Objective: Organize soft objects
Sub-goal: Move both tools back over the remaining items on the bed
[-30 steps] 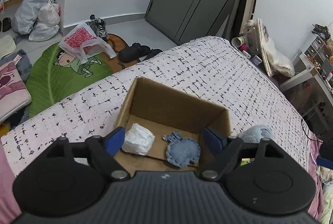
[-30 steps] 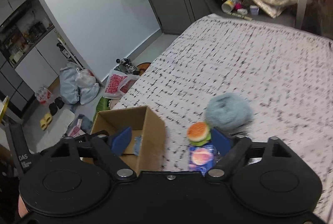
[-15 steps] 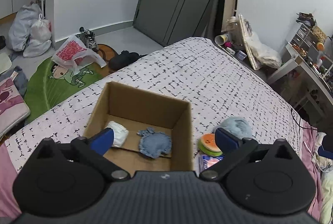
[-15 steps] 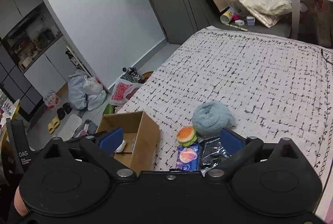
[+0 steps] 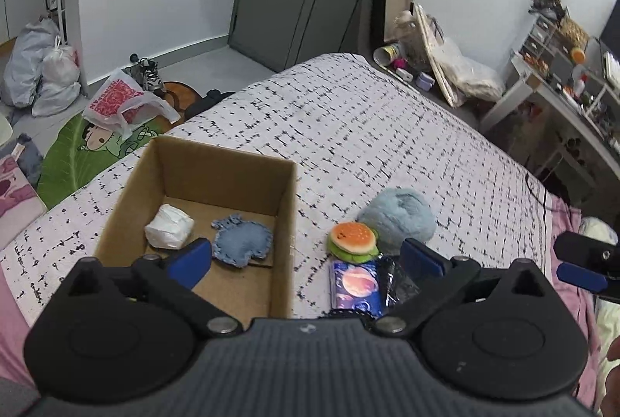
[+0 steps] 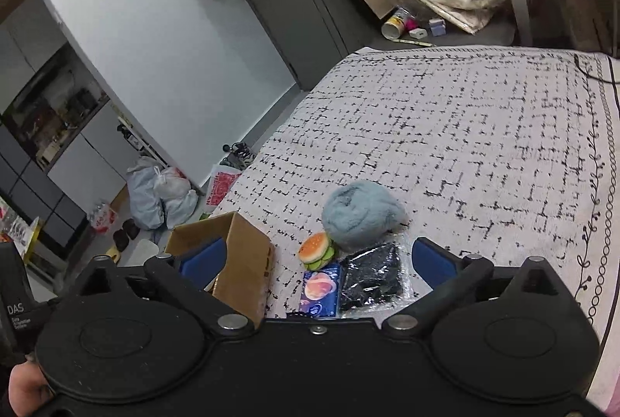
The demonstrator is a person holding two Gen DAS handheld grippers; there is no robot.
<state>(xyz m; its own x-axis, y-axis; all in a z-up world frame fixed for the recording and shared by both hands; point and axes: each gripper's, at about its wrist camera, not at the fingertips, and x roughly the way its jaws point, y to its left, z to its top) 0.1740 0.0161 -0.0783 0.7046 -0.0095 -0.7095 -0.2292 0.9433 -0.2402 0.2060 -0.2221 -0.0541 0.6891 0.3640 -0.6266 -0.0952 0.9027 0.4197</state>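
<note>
Left wrist view: the left gripper [image 5: 306, 260] stands wide apart, blue pads empty, touching nothing, above the near edge of the cardboard box [image 5: 286, 223]. The right gripper [image 6: 317, 260] is likewise spread wide and holds nothing; one of its blue pads shows at the right edge of the left view.

The box sits on the bed [image 5: 387, 130], whose cover is white with black dashes. Inside the box lie a white bundle [image 5: 169, 231] and, just beside it, a denim patch toy [image 5: 242, 240]. Outside, near the box's right wall, lie a burger toy [image 5: 352, 238], touching a fluffy blue ball [image 5: 399, 219] behind it, a blue printed packet [image 5: 354, 287] and a black item in clear wrap [image 6: 370, 277] side by side nearer the camera.

Room: grey wardrobe doors, white wall, filled plastic bags [image 5: 38, 76] and a green cartoon mat [image 5: 73, 157] on the floor, a cluttered desk [image 5: 562, 95] at right.

The near ends of the packet and the wrapped item are hidden behind the gripper bodies. What the wrapped item is cannot be made out.
</note>
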